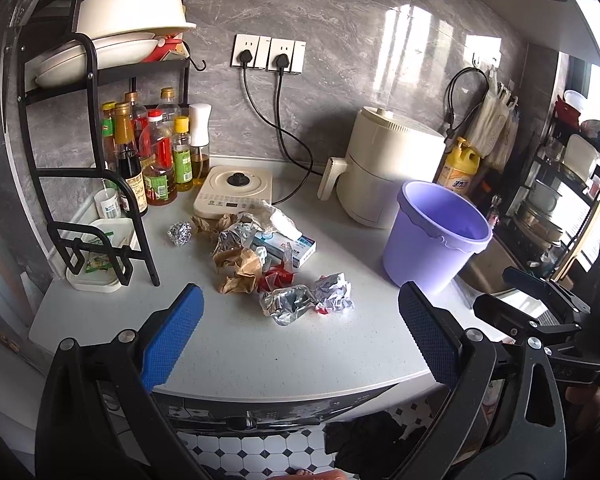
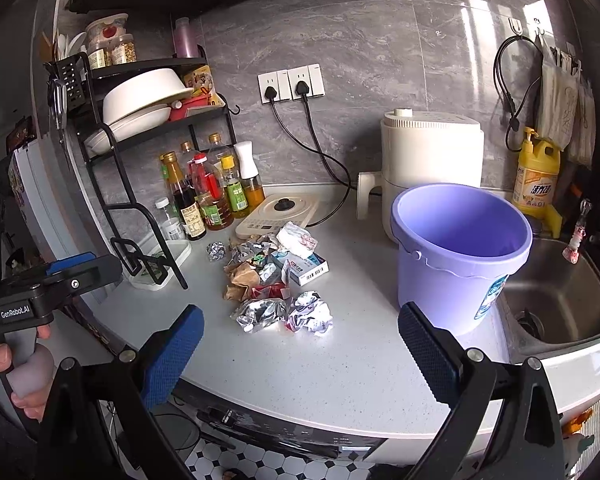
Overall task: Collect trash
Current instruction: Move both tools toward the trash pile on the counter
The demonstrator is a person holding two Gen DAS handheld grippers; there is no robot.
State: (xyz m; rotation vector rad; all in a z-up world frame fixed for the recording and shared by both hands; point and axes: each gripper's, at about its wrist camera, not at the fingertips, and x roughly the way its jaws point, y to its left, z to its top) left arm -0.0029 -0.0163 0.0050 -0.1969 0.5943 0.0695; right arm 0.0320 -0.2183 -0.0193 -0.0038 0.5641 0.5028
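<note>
Now your trash pile [image 1: 260, 256] of crumpled foil, brown paper and a small box lies mid-table [image 1: 236, 344], bottles [image 1: 152, 160] far left, purple bucket [image 1: 436, 236] right; both your claws, left [image 1: 300, 340] and right [image 2: 300, 348], gape apart, holding nothing.

Both cameras look forward and a little down from in front of the worktop [image 1: 260, 344] edge, not close to the things. The left view stands more to the left and faces slightly right; the right view stands more to the right and also shows the sink [image 2: 556, 304]. Both share the trash pile [image 1: 260, 256], the purple bucket [image 1: 436, 236] and the wall sockets [image 2: 292, 82].
</note>
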